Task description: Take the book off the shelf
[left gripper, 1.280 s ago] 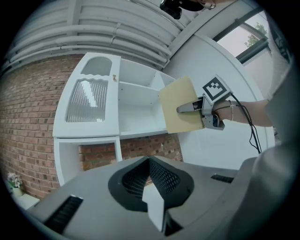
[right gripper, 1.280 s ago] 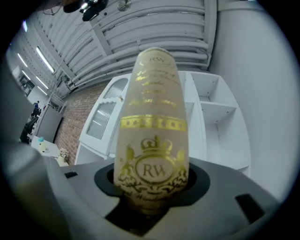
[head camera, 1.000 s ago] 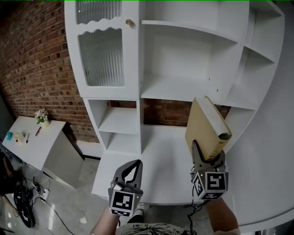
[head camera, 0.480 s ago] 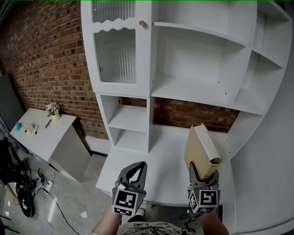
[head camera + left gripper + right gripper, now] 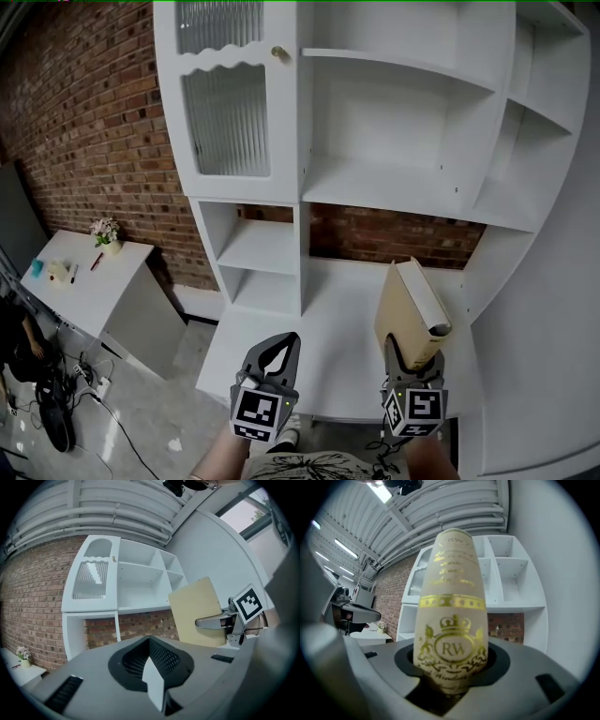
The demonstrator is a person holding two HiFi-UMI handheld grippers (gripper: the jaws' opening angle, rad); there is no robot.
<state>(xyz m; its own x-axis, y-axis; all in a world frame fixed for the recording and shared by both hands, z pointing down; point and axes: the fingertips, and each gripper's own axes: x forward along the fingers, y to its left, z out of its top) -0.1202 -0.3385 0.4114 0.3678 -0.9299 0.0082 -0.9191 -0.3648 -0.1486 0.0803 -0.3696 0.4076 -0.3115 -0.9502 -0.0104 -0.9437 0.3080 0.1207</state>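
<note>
A tan book [image 5: 409, 314] with gold print on its spine [image 5: 452, 616] stands upright in my right gripper [image 5: 411, 351], which is shut on its lower end. It is held in the air over the white desk surface [image 5: 328, 328], in front of the white shelf unit [image 5: 394, 178] and clear of it. The shelf compartments in sight hold nothing. My left gripper [image 5: 275, 354] hangs beside it at the lower left, shut and holding nothing. The left gripper view shows the book [image 5: 194, 611] with the right gripper's finger [image 5: 211, 620] across its cover.
A ribbed-glass cabinet door [image 5: 230, 117] with a knob closes the shelf's upper left part. A brick wall [image 5: 84, 141] runs behind. A low white table [image 5: 84, 281] at left carries a small flower pot [image 5: 106, 232] and small items. Cables lie on the floor [image 5: 75, 403].
The book and my right gripper have come down and back from the shelf toward me over the last second. The left gripper has stayed shut and low.
</note>
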